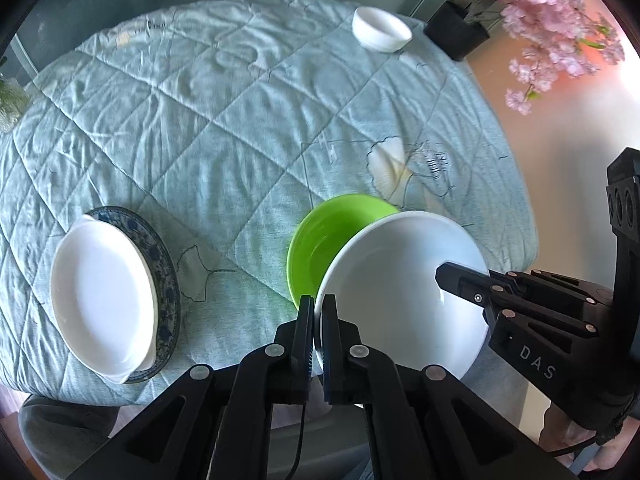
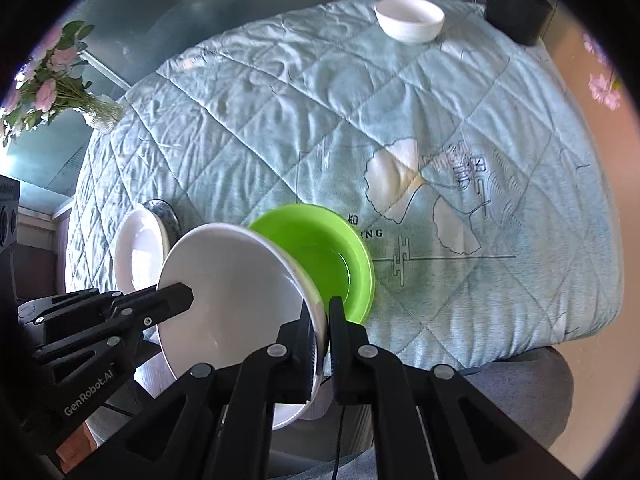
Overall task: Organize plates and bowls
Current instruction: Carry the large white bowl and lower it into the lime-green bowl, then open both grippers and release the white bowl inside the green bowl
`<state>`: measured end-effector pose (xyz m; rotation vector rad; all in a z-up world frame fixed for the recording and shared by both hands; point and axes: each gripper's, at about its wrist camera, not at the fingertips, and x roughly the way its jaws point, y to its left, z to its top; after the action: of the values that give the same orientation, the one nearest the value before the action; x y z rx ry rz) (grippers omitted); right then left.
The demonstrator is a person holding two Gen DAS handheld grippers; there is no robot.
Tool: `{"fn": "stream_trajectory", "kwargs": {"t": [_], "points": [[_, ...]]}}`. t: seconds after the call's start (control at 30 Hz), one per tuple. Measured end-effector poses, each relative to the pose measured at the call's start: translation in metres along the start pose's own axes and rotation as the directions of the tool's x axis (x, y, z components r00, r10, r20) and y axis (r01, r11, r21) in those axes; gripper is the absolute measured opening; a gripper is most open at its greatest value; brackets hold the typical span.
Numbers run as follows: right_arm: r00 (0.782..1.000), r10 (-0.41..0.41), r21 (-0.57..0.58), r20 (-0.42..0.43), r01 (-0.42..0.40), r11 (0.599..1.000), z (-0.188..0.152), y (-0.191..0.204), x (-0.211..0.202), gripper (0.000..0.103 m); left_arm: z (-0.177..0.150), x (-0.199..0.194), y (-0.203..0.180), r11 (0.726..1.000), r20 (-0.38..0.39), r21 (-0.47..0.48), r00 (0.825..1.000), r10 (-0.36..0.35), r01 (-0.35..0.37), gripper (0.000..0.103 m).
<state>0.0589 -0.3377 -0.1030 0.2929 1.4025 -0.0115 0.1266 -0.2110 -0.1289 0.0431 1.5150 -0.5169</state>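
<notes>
Both grippers hold one large white bowl [image 1: 396, 280] above the table's near edge. My left gripper [image 1: 318, 308] is shut on its left rim. My right gripper [image 2: 323, 320] is shut on its right rim; it also shows in the left wrist view [image 1: 448, 276]. The white bowl [image 2: 232, 284] is tilted and hangs partly over a green bowl [image 1: 320, 236] that sits on the quilted cloth [image 2: 328, 248]. A white oval dish [image 1: 100, 292] lies on a blue patterned plate [image 1: 164, 276] at the left. A small white bowl [image 1: 381, 29] stands at the far side.
The round table wears a light blue quilted cloth [image 1: 224, 128]. A black pot [image 1: 456, 36] with pink blossoms [image 1: 552, 12] stands at the far right edge. A vase of pink flowers [image 2: 52, 84] stands at the far left. A grey stool [image 2: 520, 392] sits below the near edge.
</notes>
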Motion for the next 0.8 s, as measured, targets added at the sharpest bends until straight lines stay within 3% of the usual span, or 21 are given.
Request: {"fn": "stream_trajectory", "kwargs": {"t": [0.4,0.8], "points": [[0.998,0.021,0.032,-0.056,-0.019,0.999,0.008,-0.011,0.042,0.005,0.018,0.045,0.014,0.999,-0.05,-0.02,0.998,0.027,-0.028,0.0],[0.998,-0.027,0.044,-0.065,0.03,0.999,0.015,-0.017,0.055,0.005,0.03,0.069,0.012,0.999,-0.058,-0.035,0.998,0.014,-0.016,0.001]]}}
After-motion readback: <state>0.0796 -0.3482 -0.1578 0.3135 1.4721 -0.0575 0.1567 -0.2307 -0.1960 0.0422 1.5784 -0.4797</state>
